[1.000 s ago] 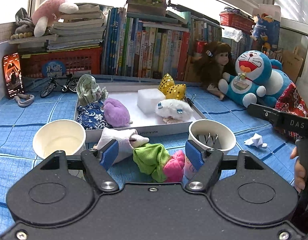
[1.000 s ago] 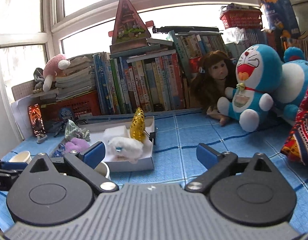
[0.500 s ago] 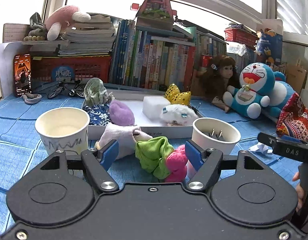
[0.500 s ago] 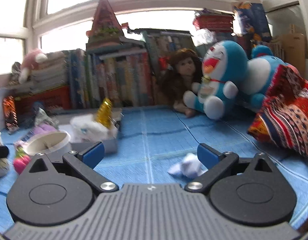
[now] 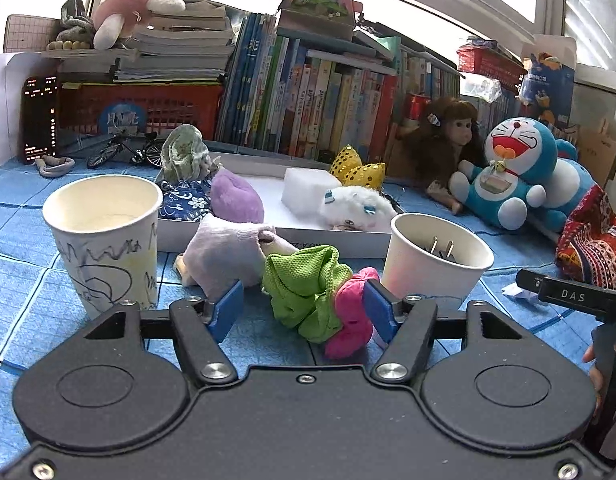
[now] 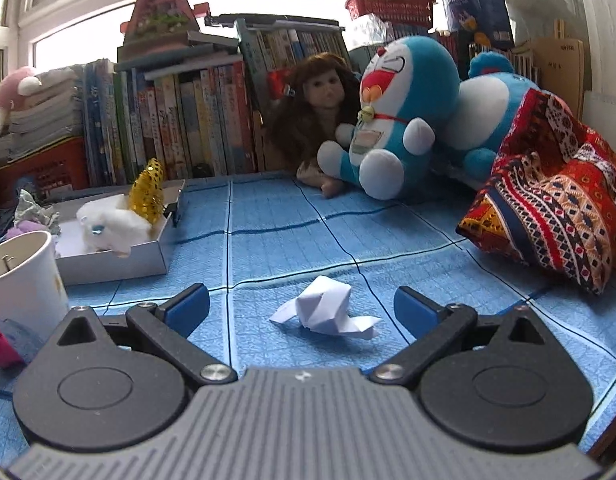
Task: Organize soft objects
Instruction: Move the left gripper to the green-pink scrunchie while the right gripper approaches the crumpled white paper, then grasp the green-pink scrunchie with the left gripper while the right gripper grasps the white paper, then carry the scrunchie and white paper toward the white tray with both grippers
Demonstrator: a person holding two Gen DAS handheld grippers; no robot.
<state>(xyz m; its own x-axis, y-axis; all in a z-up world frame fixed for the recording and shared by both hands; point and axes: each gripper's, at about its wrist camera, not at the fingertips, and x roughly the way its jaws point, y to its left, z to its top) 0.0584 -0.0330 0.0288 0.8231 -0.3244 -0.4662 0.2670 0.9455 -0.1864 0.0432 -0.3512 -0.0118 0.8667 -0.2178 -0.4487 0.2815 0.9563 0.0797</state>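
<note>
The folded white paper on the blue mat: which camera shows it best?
The right wrist view: the folded white paper lies close and whole, centred between the open jaws of the right gripper. In the left wrist view it is only a small white scrap at the far right, partly hidden.

The left gripper (image 5: 303,308) was built of black plastic with two round discs, silver screws and blue pads (image 5: 227,310). The right gripper (image 6: 301,308) was given a ribbed grey body, black linkages and blue pads (image 6: 189,307); "DAS" was printed on its side.
</note>
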